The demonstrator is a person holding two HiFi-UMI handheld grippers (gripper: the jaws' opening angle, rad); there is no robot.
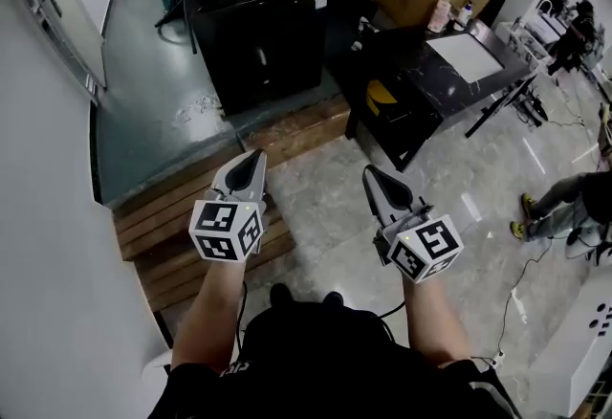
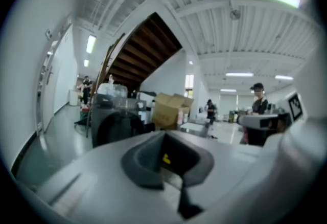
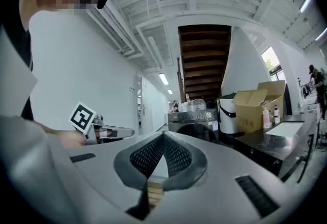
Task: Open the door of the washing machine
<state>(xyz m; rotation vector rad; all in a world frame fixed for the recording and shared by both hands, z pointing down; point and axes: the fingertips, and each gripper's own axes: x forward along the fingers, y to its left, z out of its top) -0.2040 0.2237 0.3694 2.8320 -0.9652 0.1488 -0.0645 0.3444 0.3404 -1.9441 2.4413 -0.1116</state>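
The left gripper, jaws closed on nothing, is well short of the black washing machine. The machine's round door is probably stiff, hinged and latched, so pulling at its rim looks best, though no handle shows. The right gripper, nearer and to the machine's right, is also closed and empty.

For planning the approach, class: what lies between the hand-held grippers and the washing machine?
Head view: a wooden step and grey-green floor lie between the left hand-held gripper, the right hand-held gripper and the washing machine.
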